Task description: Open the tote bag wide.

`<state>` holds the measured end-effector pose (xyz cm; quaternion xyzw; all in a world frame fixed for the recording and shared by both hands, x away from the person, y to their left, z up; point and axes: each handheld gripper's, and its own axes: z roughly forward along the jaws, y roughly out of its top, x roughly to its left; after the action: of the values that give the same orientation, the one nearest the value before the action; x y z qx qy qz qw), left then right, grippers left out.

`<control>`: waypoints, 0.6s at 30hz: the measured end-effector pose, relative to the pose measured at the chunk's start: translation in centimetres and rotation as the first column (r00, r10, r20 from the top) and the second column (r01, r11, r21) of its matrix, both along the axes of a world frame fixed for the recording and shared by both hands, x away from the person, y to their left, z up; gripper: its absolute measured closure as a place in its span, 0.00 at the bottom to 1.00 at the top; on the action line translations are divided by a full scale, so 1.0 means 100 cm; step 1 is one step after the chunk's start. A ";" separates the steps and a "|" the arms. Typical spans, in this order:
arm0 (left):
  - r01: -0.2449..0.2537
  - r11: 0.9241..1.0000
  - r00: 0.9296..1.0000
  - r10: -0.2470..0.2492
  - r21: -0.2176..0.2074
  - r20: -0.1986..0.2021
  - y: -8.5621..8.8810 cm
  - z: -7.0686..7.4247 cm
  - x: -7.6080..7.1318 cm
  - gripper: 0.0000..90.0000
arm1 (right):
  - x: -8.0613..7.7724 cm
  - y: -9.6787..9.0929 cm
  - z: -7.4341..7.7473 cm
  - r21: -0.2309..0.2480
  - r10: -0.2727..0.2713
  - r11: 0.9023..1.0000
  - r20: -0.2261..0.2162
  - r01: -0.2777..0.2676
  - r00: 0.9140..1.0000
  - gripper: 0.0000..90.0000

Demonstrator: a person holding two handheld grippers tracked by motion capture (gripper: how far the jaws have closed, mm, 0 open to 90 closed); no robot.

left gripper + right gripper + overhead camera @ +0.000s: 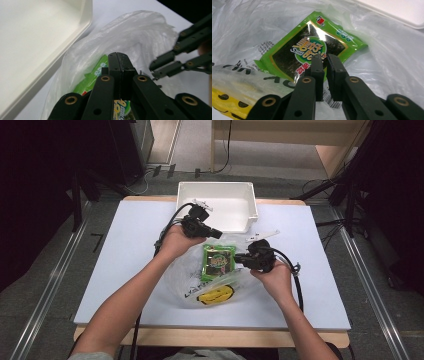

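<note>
Two grippers: left gripper (119, 58) pinched together, right gripper (323, 61) nearly closed.
Packet: green snack packet (312, 47) just ahead of right jaws.
Tip: hold plastic bag (140, 35) taut before sliding.

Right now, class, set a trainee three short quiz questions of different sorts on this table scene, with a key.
1. True or false: the green packet lies in the white bin.
2. What yellow thing shows through the clear plastic bag?
3. The left tool has jaws that are: A wide open, B shut.

Key: 1 false, it lies on the bag. 2 a yellow pack with black marks. 3 B.
</note>
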<state>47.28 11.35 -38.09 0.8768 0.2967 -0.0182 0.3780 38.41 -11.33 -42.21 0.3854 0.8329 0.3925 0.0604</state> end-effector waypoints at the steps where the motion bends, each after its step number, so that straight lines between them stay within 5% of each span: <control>1: 0.004 1.000 1.000 -0.004 0.004 0.003 -0.003 -0.004 0.003 1.00 | 0.000 0.001 -0.001 -0.001 0.002 1.000 -0.001 -0.002 1.000 0.97; 7: -0.017 0.999 1.000 0.018 0.048 -0.018 -0.007 -0.031 0.018 1.00 | 0.000 0.004 -0.004 -0.007 0.009 1.000 -0.011 -0.010 1.000 1.00; 18: -0.080 0.995 0.996 0.082 0.056 -0.029 -0.002 -0.063 0.032 1.00 | 0.002 -0.002 -0.015 -0.035 -0.014 0.999 -0.035 0.013 0.999 1.00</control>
<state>50.43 11.10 -44.39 0.8736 0.3383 -0.0085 0.3497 38.57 -11.52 -43.70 0.3970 0.8380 0.3704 0.0550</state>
